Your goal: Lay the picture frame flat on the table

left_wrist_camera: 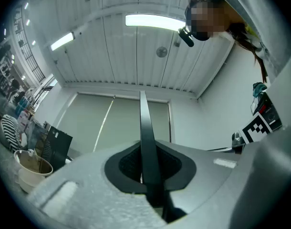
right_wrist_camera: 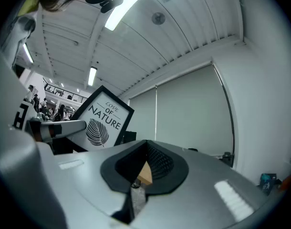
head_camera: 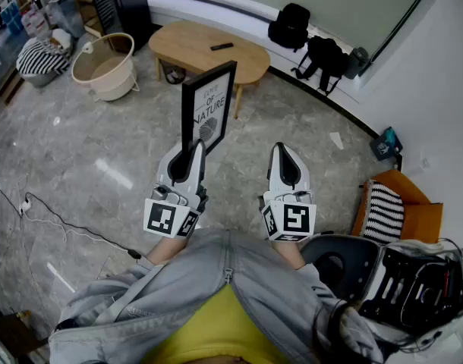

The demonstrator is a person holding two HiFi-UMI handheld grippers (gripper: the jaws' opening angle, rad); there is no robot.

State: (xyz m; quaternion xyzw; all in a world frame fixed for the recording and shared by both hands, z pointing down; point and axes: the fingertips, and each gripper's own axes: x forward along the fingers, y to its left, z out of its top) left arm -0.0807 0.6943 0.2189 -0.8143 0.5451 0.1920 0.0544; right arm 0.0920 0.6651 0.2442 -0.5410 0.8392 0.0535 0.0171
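Picture frame (head_camera: 209, 111) pinched by one edge, upright in the air, well short of the counter (head_camera: 178, 45).
We find the left hand-held gripper (head_camera: 193, 149) clamped on the frame's edge near its lower corner, jaws nearly together on the thin moulding. We judge that so narrow a pinch could let the frame pivot or slip as it is tilted flat, striking the floor (head_camera: 87, 165) or the counter rim. The right hand-held gripper (head_camera: 284, 150), beside it, is closed and holds nothing.

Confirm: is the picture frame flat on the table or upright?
Upright, off the table. The left gripper clamps the bottom edge of the picture frame, holding it standing in the air above the floor.
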